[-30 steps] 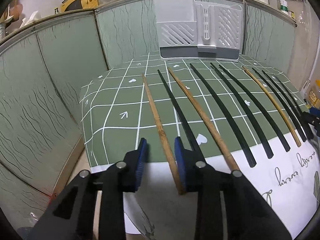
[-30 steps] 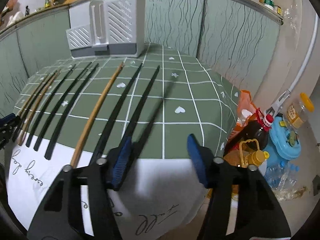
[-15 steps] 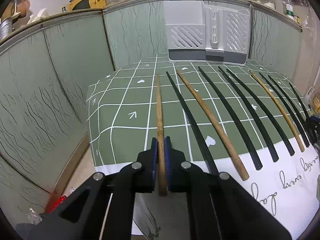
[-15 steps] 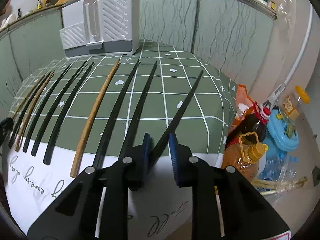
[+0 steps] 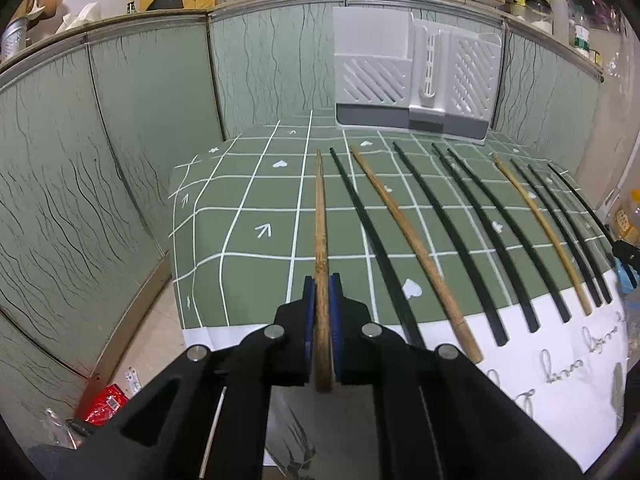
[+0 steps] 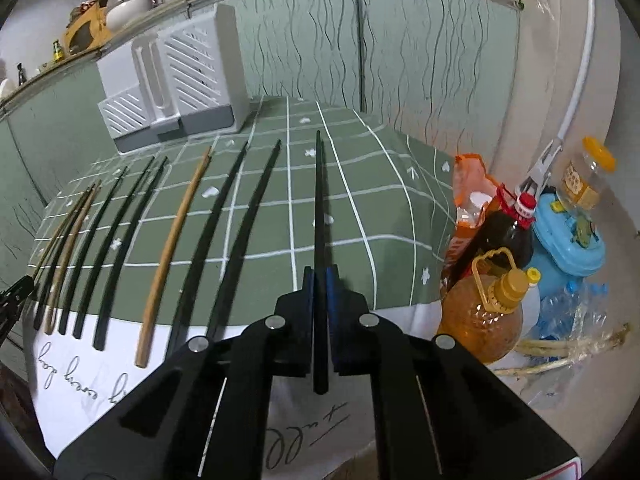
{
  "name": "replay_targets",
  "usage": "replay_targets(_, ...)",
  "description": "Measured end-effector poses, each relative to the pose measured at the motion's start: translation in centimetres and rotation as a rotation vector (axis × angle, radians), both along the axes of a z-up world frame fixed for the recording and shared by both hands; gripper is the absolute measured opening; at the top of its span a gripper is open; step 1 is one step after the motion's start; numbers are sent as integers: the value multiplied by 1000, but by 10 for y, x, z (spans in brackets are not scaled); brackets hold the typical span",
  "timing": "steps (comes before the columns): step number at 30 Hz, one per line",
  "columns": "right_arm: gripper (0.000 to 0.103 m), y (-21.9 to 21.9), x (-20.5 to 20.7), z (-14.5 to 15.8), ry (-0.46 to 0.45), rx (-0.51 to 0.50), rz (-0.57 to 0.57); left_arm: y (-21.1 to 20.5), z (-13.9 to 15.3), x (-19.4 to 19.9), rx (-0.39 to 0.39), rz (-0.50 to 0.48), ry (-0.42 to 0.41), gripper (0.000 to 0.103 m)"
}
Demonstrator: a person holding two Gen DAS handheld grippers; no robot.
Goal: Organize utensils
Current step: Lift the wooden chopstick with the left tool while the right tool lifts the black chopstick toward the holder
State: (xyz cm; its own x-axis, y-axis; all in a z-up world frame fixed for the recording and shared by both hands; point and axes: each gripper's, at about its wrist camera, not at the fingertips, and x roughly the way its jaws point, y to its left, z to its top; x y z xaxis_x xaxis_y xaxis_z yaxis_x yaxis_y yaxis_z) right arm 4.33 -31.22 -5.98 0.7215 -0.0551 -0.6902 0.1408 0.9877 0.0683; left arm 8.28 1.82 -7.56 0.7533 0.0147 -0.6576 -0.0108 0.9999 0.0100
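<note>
Ten chopsticks in all: three wooden chopsticks (image 5: 320,216) and seven black chopsticks (image 6: 319,208). One white and grey utensil holder (image 5: 412,96) stands at the back of the desk (image 5: 256,200). Beside the desk, on the floor, are one amber oil bottle (image 6: 480,312) with a yellow cap, one dark bottle (image 6: 508,232) with a red cap, one jar (image 6: 584,180) with an orange lid and one blue container (image 6: 568,236).

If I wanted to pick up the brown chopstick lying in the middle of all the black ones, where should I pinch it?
Probably pinch the brown chopstick at its thick near end, which rests on the white edge of the tablecloth. Come from the near side, fingers straddling it crosswise. It lies flat and thin, with gaps between it and the black chopsticks beside it.
</note>
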Motion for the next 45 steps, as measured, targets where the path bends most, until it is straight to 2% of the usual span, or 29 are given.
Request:
replay_targets(8, 6, -4, -8, 34, -38, -10, 42, 11, 31, -8, -60, -16, -33, 7)
replay_targets(18, 6, -15, -9, 58, -50, -8, 64, 22, 77, -12, -49, -39, -105, 7)
replay_targets(30, 6, -6, 10, 118, -166, -41, 120, 34, 130, 5, -52, -79, -161, 7)
replay_targets(40, 6, 2, 31, 141, -191, -48, 166, 31, 145, 20, -35, -109, -160, 7)
replay_targets(45, 6, 1, 40, 152, -205, -40, 186, 31, 156, 29, -60, -133, -164, 7)
